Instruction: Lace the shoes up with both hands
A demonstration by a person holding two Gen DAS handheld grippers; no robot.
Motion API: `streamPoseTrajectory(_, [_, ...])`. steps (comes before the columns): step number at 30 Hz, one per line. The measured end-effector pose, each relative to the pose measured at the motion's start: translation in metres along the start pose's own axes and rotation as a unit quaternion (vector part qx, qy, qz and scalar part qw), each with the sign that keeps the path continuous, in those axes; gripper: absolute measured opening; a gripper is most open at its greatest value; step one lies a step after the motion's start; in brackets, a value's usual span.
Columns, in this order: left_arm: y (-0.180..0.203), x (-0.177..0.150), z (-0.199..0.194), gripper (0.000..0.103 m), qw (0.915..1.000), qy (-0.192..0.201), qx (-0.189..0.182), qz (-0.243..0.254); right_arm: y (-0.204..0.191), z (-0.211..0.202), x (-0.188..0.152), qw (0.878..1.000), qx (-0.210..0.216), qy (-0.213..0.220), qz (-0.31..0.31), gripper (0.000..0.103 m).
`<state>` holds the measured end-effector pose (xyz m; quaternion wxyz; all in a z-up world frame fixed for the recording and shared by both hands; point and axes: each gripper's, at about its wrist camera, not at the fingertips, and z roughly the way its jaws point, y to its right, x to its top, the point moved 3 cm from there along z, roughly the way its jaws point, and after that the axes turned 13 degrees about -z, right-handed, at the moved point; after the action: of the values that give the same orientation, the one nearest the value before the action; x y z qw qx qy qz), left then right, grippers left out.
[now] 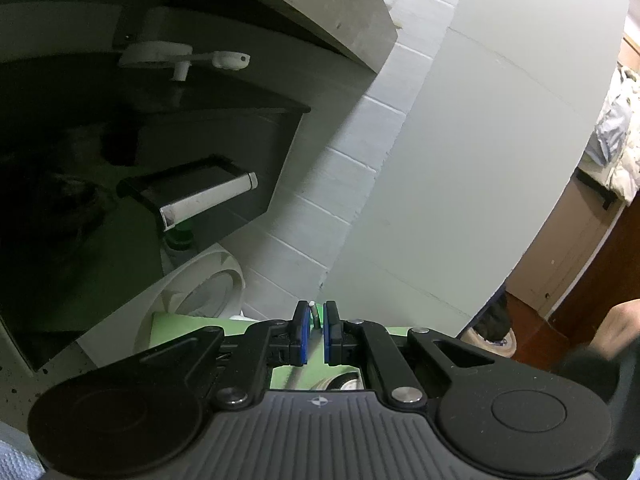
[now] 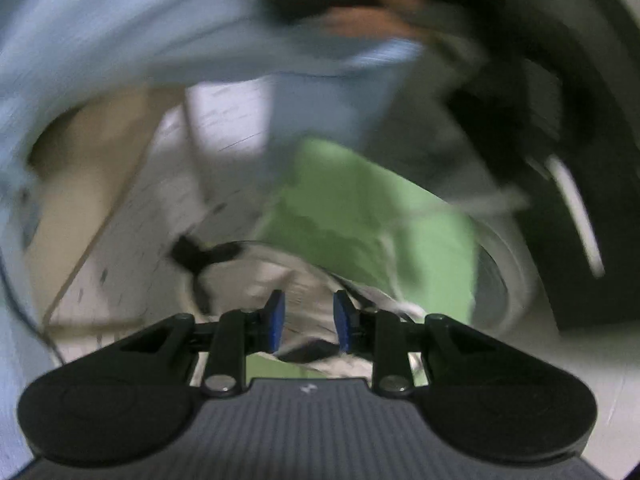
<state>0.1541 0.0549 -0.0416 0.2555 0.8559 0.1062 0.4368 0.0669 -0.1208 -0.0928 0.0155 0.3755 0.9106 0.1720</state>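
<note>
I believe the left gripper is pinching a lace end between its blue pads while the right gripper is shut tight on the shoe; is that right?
Not quite. The right gripper is open: the right wrist view shows a clear gap between its blue pads, with nothing clamped, though the picture is blurred. The left gripper does pinch a thin lace end between its pads, as the left wrist view shows.

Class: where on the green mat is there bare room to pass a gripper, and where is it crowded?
Bare: green mat between shoe and white round casing, though blurred. Crowded: around the right gripper, above the shoe.
</note>
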Motion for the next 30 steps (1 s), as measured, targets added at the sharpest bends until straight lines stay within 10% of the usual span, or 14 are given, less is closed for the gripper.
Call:
streamPoseTrajectory(16, [0.006,0.000,-0.002,0.004,0.9998,0.003,-0.020,0.003,-0.015,0.061,0.011,0.968,0.061,-0.106,-0.218,0.020])
streamPoseTrajectory(20, [0.004,0.001,-0.001,0.004,0.9996,-0.002,-0.025,-0.009,-0.007,0.050,0.011,0.985,0.059,-0.085,-0.137,0.005])
streamPoseTrajectory(24, [0.001,0.002,0.001,0.004,0.9986,-0.015,-0.041,-0.029,0.025,0.014,-0.001,0.993,0.046,-0.017,0.103,0.005])
streamPoseTrajectory(27, [-0.002,0.001,0.005,0.004,0.9961,-0.035,-0.061,-0.052,0.047,-0.015,-0.030,0.952,0.017,0.039,0.302,0.005])
streamPoseTrajectory(30, [-0.001,-0.004,0.012,0.004,0.9903,-0.067,-0.094,-0.078,0.058,-0.040,-0.076,0.849,-0.018,0.126,0.513,0.005])
